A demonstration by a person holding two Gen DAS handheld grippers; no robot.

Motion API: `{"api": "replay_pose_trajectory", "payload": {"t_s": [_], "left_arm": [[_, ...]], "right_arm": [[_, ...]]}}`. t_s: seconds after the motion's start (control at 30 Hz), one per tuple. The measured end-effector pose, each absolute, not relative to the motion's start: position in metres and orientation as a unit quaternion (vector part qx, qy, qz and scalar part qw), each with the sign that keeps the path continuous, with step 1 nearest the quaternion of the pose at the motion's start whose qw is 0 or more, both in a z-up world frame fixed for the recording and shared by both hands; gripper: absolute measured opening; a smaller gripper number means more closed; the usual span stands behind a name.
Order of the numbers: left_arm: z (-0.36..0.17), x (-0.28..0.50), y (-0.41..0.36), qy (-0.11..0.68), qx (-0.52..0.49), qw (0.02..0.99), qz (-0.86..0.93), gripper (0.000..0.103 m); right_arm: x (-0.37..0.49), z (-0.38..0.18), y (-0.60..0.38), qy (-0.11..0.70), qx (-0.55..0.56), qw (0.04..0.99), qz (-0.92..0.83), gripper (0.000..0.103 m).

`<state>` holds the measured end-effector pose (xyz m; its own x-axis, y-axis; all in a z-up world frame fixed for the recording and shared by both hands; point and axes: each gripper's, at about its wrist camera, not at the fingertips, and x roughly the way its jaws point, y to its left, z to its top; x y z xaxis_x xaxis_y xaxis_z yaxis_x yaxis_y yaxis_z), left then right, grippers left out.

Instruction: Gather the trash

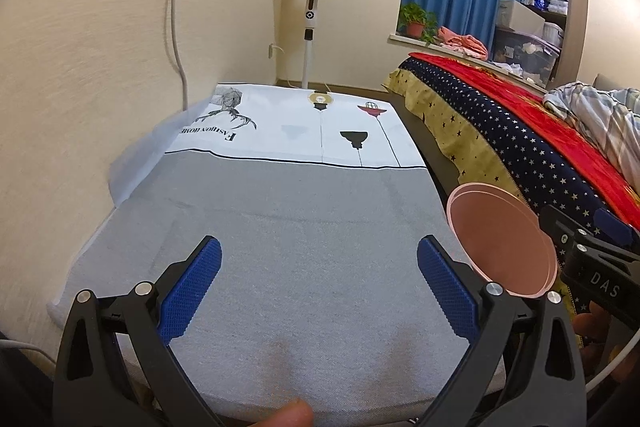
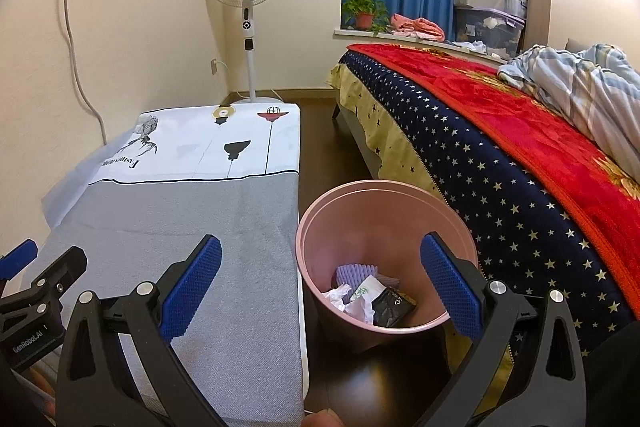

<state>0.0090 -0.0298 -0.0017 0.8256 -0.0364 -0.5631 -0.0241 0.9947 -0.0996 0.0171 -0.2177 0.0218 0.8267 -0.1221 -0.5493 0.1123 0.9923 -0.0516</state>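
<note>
Looking along the left gripper (image 1: 319,285), its jaws are spread wide and empty over the bare grey cloth of the desk (image 1: 280,227), with the pink bin (image 1: 504,247) just off its right edge. The right wrist view shows the right gripper (image 2: 320,285) equally spread and empty above the bin (image 2: 384,195), where crumpled paper (image 2: 348,299) and a dark wrapper (image 2: 394,305) already lie. Collection seems finished; next calls for checking for stray trash.
</note>
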Motion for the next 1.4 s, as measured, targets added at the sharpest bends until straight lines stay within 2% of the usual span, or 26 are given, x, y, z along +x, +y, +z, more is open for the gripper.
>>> {"api": "replay_pose_trajectory", "payload": {"t_s": [1.4], "left_arm": [[0.0010,0.0088,-0.0304,0.291,-0.054,0.955,-0.006,0.095]], "right_arm": [[0.0151,0.0217,-0.2156,0.289,-0.012,0.955,-0.061,0.098]]}}
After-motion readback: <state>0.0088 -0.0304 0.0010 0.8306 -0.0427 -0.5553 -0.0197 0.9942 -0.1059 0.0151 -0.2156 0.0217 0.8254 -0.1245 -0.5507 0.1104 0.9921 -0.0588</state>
